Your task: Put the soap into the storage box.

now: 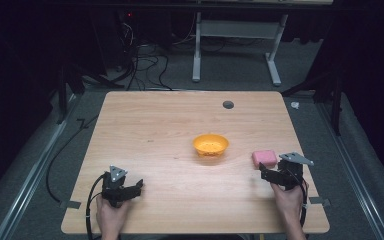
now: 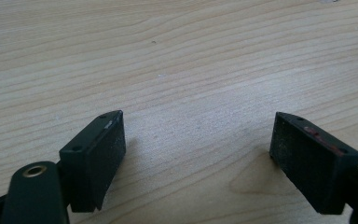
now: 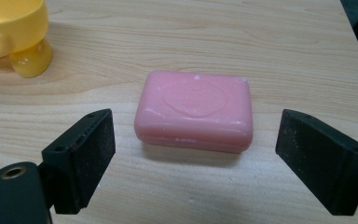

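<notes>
Here the right gripper (image 3: 196, 154) gapes just short of pink soap (image 3: 194, 111).

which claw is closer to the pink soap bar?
Right. The right claw sits open just short of the pink rectangular soap bar, jaws wide on either side of it, not touching. The left claw is open over bare wooden table near the front left, far off.

Both hands reach in low, the left gripper (image 1: 139, 187) and right gripper (image 1: 263, 172) with jaws spread wide.
</notes>
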The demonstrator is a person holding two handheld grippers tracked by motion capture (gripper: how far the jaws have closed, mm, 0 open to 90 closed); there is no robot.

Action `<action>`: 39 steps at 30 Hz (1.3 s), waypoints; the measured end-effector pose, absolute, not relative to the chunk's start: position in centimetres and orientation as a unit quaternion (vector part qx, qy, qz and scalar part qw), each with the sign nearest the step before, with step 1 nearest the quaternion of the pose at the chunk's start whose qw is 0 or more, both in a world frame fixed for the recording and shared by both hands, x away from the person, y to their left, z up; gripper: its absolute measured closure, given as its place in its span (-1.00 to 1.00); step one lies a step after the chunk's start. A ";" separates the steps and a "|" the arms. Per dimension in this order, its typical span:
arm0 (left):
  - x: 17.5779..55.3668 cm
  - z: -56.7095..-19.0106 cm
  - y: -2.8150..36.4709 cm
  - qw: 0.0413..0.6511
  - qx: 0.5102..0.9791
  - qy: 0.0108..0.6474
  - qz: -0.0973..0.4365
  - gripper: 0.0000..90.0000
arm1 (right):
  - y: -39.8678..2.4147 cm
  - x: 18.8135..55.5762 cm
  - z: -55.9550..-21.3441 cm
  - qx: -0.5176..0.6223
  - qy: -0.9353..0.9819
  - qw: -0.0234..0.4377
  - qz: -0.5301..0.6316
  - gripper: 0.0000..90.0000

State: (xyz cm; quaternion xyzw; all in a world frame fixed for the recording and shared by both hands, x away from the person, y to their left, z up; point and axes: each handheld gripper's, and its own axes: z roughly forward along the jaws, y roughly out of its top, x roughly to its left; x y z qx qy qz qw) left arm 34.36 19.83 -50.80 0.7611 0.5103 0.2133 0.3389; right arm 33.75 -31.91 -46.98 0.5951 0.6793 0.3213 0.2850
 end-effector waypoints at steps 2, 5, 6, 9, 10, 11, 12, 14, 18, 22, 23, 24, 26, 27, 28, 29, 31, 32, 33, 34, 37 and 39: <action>34.4 -50.8 19.8 0.339 0.761 0.510 0.213 -0.59 | -31.8 34.1 -46.9 0.597 0.680 0.281 0.319 -0.73; 34.4 -50.8 19.8 0.339 0.761 0.510 0.213 -0.59 | -31.7 34.7 -46.8 0.597 0.682 0.282 0.314 -0.73; 34.4 -50.8 19.8 0.339 0.761 0.510 0.213 -0.59 | -31.7 34.9 -46.8 0.595 0.683 0.283 0.315 -0.73; 34.4 -50.8 19.8 0.339 0.761 0.510 0.213 -0.59 | -31.6 35.4 -46.7 0.601 0.679 0.281 0.314 -0.73; 34.4 -50.8 19.8 0.339 0.761 0.510 0.213 -0.59 | -31.6 35.6 -46.8 0.602 0.680 0.279 0.313 -0.73; 34.4 -50.8 19.8 0.339 0.761 0.510 0.213 -0.59 | -31.5 35.8 -46.8 0.603 0.679 0.277 0.313 -0.73; 34.4 -50.8 19.8 0.339 0.761 0.510 0.213 -0.59 | -31.5 36.0 -46.9 0.604 0.680 0.275 0.312 -0.73; 34.4 -50.8 19.8 0.339 0.761 0.510 0.213 -0.59 | -31.4 36.3 -47.0 0.603 0.682 0.274 0.310 -0.73; 34.4 -50.8 19.8 0.339 0.761 0.510 0.213 -0.59 | -31.2 37.0 -47.3 0.606 0.686 0.265 0.302 -0.73; 34.4 -50.8 19.8 0.338 0.763 0.509 0.212 -0.60 | -31.1 37.6 -47.7 0.612 0.686 0.262 0.295 -0.73; 34.4 -50.8 19.8 0.338 0.763 0.509 0.212 -0.60 | -31.1 37.8 -47.7 0.614 0.684 0.261 0.294 -0.73; 34.4 -50.8 19.8 0.338 0.763 0.509 0.212 -0.60 | -31.1 37.9 -47.8 0.615 0.684 0.263 0.292 -0.73; 34.4 -50.8 19.8 0.338 0.763 0.508 0.212 -0.60 | -31.1 38.2 -48.0 0.617 0.684 0.264 0.287 -0.73; 34.4 -50.8 19.8 0.338 0.763 0.508 0.212 -0.60 | -31.1 38.2 -48.1 0.617 0.684 0.264 0.286 -0.73; 34.4 -50.8 19.8 0.338 0.763 0.508 0.212 -0.60 | -31.1 38.3 -48.2 0.619 0.683 0.261 0.285 -0.73; 34.4 -50.8 19.8 0.338 0.763 0.508 0.211 -0.60 | -31.1 38.4 -48.3 0.621 0.683 0.260 0.283 -0.73; 34.4 -50.8 19.8 0.338 0.763 0.508 0.212 -0.60 | -31.1 38.5 -48.6 0.623 0.683 0.259 0.280 -0.73; 34.4 -50.8 19.8 0.338 0.763 0.508 0.212 -0.60 | -31.2 38.6 -48.7 0.625 0.683 0.256 0.279 -0.73; 34.4 -50.8 19.8 0.338 0.763 0.508 0.212 -0.60 | -31.2 38.7 -48.8 0.626 0.682 0.255 0.279 -0.73; 34.4 -50.8 19.8 0.338 0.763 0.508 0.212 -0.60 | -31.2 38.7 -48.8 0.628 0.681 0.254 0.279 -0.73; 34.4 -50.8 19.8 0.338 0.763 0.508 0.212 -0.60 | -31.2 38.8 -49.0 0.630 0.680 0.251 0.278 -0.74; 34.4 -50.8 19.8 0.338 0.763 0.508 0.211 -0.60 | -31.3 38.9 -49.1 0.632 0.680 0.247 0.278 -0.74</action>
